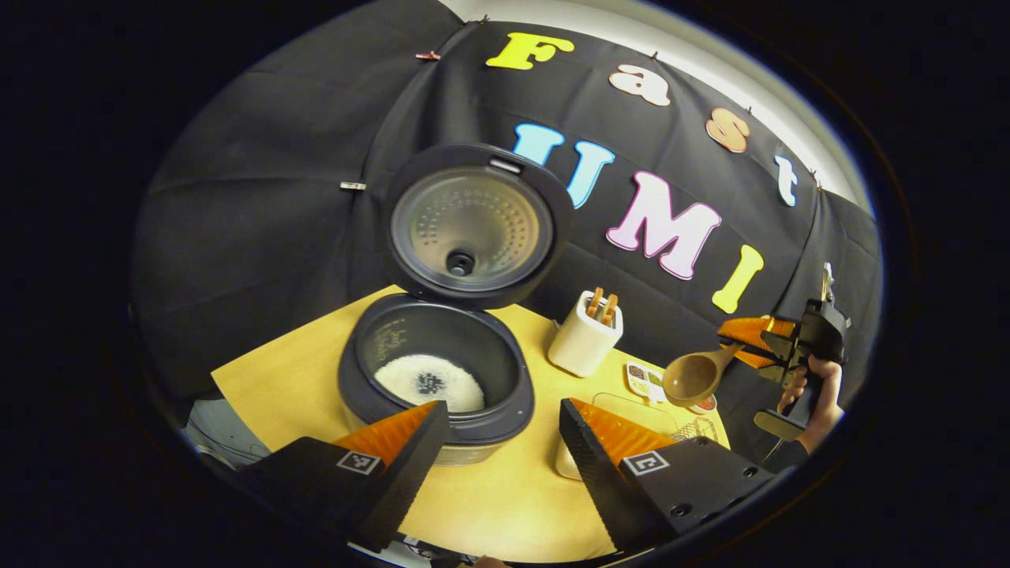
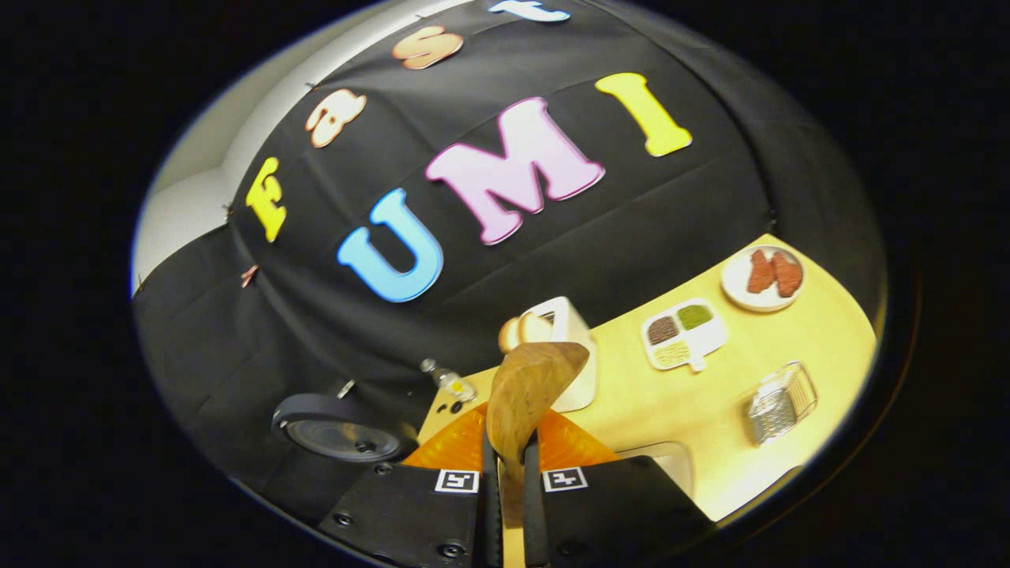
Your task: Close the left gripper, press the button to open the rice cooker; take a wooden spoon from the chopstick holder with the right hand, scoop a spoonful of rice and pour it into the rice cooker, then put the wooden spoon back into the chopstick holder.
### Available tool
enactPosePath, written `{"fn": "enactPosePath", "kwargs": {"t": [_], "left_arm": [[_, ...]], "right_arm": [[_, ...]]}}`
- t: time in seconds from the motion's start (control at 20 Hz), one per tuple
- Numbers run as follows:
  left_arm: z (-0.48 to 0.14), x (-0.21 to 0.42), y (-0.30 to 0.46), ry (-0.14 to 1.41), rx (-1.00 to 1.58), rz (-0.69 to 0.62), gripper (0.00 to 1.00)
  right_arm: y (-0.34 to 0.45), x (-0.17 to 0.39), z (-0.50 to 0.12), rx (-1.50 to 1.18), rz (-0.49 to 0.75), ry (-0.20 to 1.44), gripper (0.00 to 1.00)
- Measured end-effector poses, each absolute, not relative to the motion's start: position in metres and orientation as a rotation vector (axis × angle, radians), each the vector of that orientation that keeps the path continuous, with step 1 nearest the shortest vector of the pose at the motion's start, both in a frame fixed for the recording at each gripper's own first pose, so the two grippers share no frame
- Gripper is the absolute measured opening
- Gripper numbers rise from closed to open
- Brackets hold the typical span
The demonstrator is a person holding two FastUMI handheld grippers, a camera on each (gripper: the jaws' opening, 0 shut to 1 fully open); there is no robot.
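Note:
The rice cooker [image 1: 442, 379] stands open on the yellow table [image 1: 300, 379], its lid [image 1: 472, 225] upright and white rice [image 1: 430, 383] in the pot. My left gripper [image 1: 501, 406] hovers open just in front of it, holding nothing. The white chopstick holder [image 1: 585, 341] with wooden utensils stands to the cooker's right. At the far right my right gripper [image 1: 750, 339] is shut on the handle of the wooden spoon [image 1: 693, 377], its bowl looking bare. In the right gripper view the spoon [image 2: 527, 390] rises from between the gripper's [image 2: 511, 442] fingers, in front of the holder [image 2: 570, 327].
A sectioned tray [image 2: 682, 335], a plate of red pieces [image 2: 763, 276] and a wire basket [image 2: 777, 402] lie on the table [image 2: 821, 347] right of the holder. A clear tub [image 2: 667, 461] sits near the front edge. A small bottle [image 2: 446, 380] stands behind the cooker lid [image 2: 339, 430].

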State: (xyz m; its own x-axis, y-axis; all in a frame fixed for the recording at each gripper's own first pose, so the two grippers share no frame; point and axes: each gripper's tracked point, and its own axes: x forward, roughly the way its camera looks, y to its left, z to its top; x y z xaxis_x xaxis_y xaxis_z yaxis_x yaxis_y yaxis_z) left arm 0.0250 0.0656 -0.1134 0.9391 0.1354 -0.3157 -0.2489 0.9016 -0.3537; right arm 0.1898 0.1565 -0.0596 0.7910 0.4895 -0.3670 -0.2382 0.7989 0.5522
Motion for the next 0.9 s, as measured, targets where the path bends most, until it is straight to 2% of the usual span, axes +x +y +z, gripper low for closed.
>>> {"fn": "enactPosePath", "kwargs": {"t": [0.35, 0.5, 0.55, 0.6, 0.9], "left_arm": [[-0.098, 0.05, 0.022, 0.293, -0.375, 0.186, 0.95], [-0.097, 0.053, 0.007, 0.305, -0.369, 0.208, 0.95], [-0.096, 0.053, 0.003, 0.309, -0.365, 0.216, 0.92], [-0.097, 0.054, -0.003, 0.315, -0.361, 0.224, 0.95], [-0.078, 0.056, -0.016, 0.29, -0.288, 0.311, 0.96]], "right_arm": [[0.042, 0.236, -0.075, 0.559, 0.217, 0.491, 0.15], [0.003, 0.247, -0.094, 0.564, 0.157, 0.496, 0.15], [-0.008, 0.249, -0.101, 0.564, 0.139, 0.497, 0.15], [-0.019, 0.254, -0.107, 0.564, 0.123, 0.499, 0.15], [-0.067, 0.27, -0.151, 0.538, 0.05, 0.528, 0.15]]}}
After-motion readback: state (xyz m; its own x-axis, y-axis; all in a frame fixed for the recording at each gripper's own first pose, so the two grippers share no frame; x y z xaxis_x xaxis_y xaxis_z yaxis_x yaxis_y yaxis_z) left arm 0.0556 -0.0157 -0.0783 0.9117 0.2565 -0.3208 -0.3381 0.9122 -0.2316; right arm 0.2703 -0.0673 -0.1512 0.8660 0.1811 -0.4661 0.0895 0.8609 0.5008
